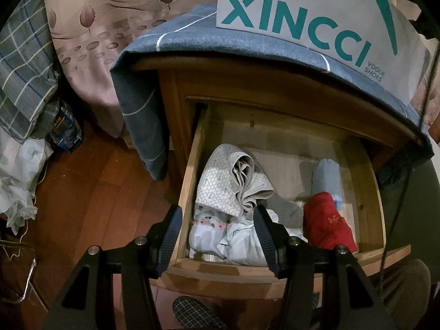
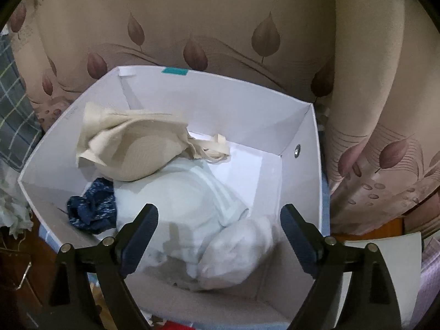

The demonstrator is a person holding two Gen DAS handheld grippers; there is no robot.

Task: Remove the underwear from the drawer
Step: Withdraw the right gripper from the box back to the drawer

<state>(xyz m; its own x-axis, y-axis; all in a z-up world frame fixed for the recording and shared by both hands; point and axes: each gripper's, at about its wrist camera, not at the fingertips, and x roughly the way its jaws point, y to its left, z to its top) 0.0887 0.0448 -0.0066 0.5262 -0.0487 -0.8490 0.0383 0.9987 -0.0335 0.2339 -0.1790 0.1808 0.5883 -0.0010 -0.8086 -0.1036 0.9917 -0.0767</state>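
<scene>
The wooden drawer (image 1: 189, 170) of a nightstand stands pulled open. It holds a grey-white patterned garment (image 1: 231, 181), pale underwear with a floral band (image 1: 209, 228), a light blue piece (image 1: 242, 244), a grey piece (image 1: 288, 209), a red piece (image 1: 327, 222) and a blue-grey roll (image 1: 327, 176). My left gripper (image 1: 217, 214) is open and empty above the drawer's front left corner. My right gripper (image 2: 220, 214) is open and empty over a white box (image 2: 302, 143) holding a beige bra (image 2: 132, 148), white garments (image 2: 192, 209) and a dark blue piece (image 2: 93, 209).
The white XINCCI box (image 1: 302, 22) stands on the nightstand top on a blue-grey cloth (image 1: 137, 104). A leaf-patterned bedspread (image 1: 90, 27) hangs at the left and behind the box (image 2: 220, 27). Wood floor (image 1: 90, 192) lies left of the drawer. A slippered foot (image 1: 192, 313) is below.
</scene>
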